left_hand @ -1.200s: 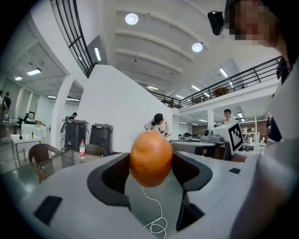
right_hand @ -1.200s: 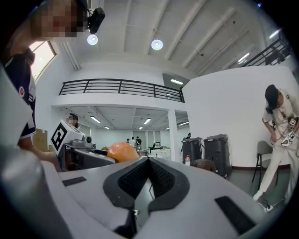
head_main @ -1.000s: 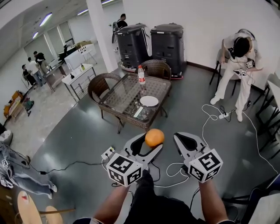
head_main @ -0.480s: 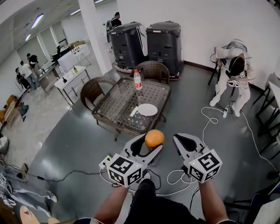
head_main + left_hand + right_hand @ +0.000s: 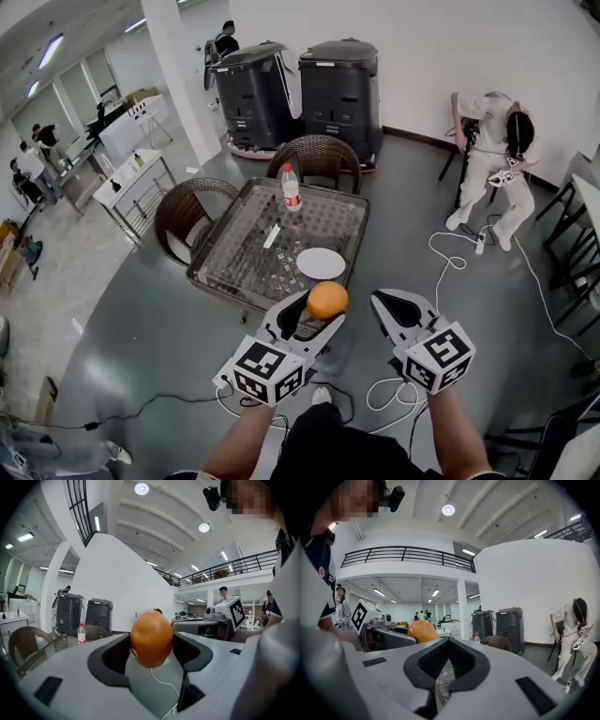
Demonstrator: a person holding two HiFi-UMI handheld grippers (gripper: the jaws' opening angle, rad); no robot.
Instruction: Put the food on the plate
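An orange point(image 5: 328, 300) sits between the jaws of my left gripper point(image 5: 319, 311), which is shut on it and holds it in the air just short of the table's near edge. In the left gripper view the orange point(image 5: 151, 638) fills the gap between the black pads point(image 5: 112, 656). My right gripper point(image 5: 399, 306) hangs beside it on the right, shut with nothing in it; its view shows the orange point(image 5: 423, 631) off to the left. A white plate point(image 5: 321, 263) lies near the front right of the glass-topped wicker table point(image 5: 234, 253).
A water bottle point(image 5: 292, 187) and a small white item point(image 5: 271, 236) stand on the table. Two wicker chairs point(image 5: 315, 155) and two black machines point(image 5: 339, 84) are behind it. A person sits at the right wall point(image 5: 487, 159). Cables point(image 5: 450, 258) trail over the grey floor.
The table and plate have come closer and now lie just beyond the grippers. The orange stays held in the left gripper. The seated person has straightened up.
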